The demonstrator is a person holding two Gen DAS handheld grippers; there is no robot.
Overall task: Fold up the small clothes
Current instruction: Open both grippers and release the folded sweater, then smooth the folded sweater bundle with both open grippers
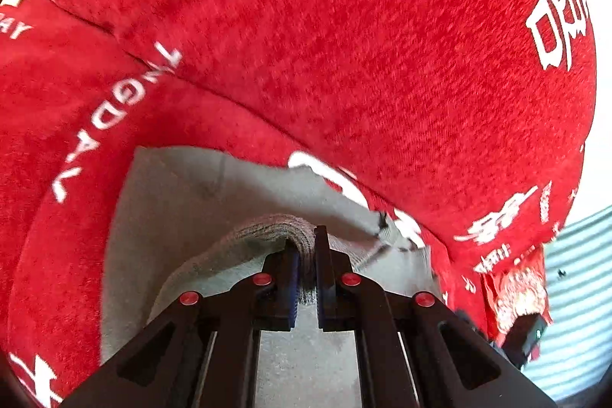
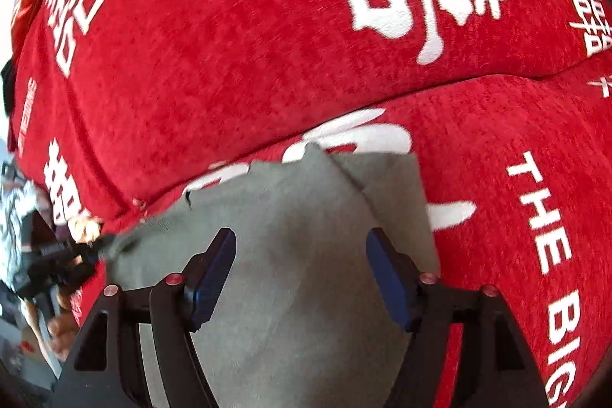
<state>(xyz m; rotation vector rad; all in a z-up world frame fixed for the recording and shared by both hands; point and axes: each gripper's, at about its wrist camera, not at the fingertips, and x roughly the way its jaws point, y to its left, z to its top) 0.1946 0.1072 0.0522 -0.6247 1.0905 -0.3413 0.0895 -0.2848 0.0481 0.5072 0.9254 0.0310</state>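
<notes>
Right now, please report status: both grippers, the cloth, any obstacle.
Left gripper shut on grey garment edge. Right gripper open over it. Garment lies on red cushions. No obstacle seen.

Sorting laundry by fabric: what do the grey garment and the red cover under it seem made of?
Grey garment: looks like soft matte knit, likely cotton; its ribbed edge shows between the left gripper jaws. Red cover: plush, fuzzy pile with white lettering, possibly chenille or velour.

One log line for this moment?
left claw: shut on grey garment | right claw: open above it | surface: red blanket
</notes>
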